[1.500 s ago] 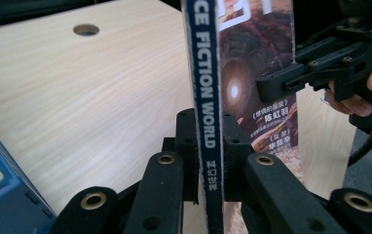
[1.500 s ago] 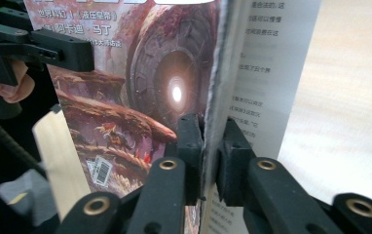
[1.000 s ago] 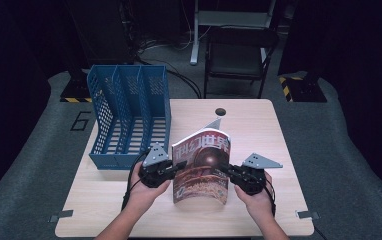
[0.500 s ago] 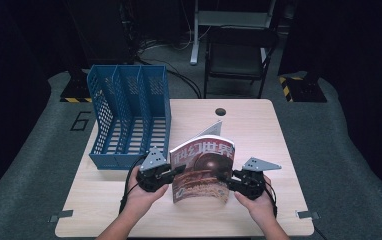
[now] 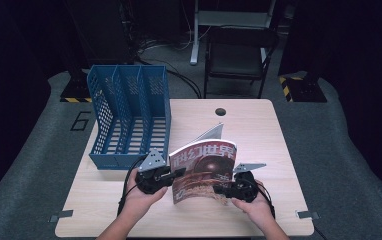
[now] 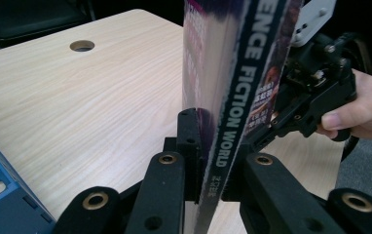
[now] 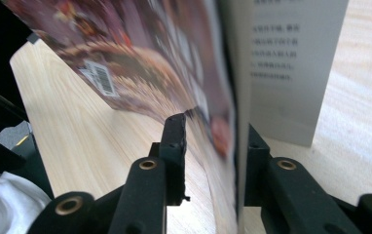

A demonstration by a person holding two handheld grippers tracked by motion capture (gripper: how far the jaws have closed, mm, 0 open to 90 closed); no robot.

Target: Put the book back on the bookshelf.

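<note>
Science fiction magazine (image 5: 205,167), upright above the surface (image 5: 259,127) beside a blue file rack (image 5: 129,117), spine clamped by left hand-held gripper (image 5: 178,173), opposite edge by right hand-held gripper (image 5: 220,189).

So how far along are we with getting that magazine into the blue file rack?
Done: the magazine is off the table and standing upright. In hand: the left tongs clamp its spine, the right tongs its opposite edge. Left: carrying it to the blue rack, whose slots look empty.
</note>
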